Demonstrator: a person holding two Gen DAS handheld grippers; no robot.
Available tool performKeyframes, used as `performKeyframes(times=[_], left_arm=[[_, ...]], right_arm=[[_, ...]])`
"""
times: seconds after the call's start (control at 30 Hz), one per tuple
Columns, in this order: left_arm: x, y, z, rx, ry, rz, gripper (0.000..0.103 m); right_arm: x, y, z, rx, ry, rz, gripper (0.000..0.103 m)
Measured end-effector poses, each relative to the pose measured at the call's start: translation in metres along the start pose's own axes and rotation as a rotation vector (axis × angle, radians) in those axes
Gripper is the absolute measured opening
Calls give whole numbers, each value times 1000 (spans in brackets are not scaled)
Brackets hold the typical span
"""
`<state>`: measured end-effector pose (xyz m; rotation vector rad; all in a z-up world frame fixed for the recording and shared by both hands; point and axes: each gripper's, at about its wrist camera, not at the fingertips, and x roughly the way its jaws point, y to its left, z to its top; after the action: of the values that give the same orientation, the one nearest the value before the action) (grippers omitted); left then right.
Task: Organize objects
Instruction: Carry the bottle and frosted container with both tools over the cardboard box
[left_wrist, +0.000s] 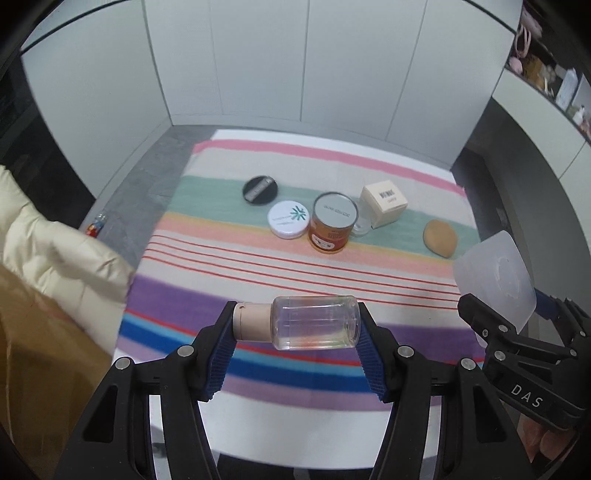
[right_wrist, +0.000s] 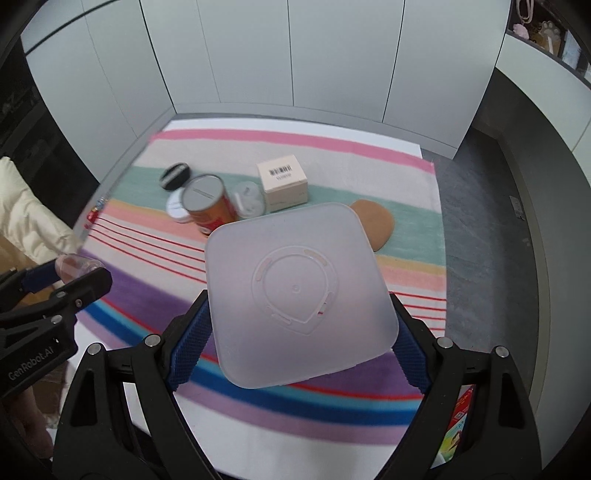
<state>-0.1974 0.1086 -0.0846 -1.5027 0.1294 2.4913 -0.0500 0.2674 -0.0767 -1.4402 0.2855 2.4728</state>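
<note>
My left gripper (left_wrist: 297, 326) is shut on a clear plastic bottle (left_wrist: 316, 326) with a beige cap, held sideways above the striped cloth (left_wrist: 258, 273). My right gripper (right_wrist: 299, 317) is shut on a translucent square container (right_wrist: 299, 295), held above the cloth with its base toward the camera; it also shows in the left wrist view (left_wrist: 498, 273). Farther back on the cloth stand a black compact (left_wrist: 260, 189), a white round jar (left_wrist: 289, 218), an orange tin (left_wrist: 334, 221), a small clear jar (left_wrist: 360, 227), a cream box (left_wrist: 384, 203) and a brown sponge (left_wrist: 439, 238).
A cream padded jacket (left_wrist: 48, 243) and a brown surface (left_wrist: 40, 365) lie at the left. A small red item (left_wrist: 96, 225) lies on the grey floor left of the cloth. White cabinet panels (left_wrist: 295, 66) stand behind. A colourful box (right_wrist: 458, 428) sits at the lower right.
</note>
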Motion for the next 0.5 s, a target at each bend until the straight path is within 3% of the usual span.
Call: performKeyframes(times=[0.2, 0.5], left_arm=[[-45, 11, -12, -20, -55, -2, 61], [-96, 45, -39, -64, -120, 9, 61]], right_arm=[[-47, 11, -7, 2, -34, 22, 90], [-84, 43, -11, -73, -59, 27, 90]])
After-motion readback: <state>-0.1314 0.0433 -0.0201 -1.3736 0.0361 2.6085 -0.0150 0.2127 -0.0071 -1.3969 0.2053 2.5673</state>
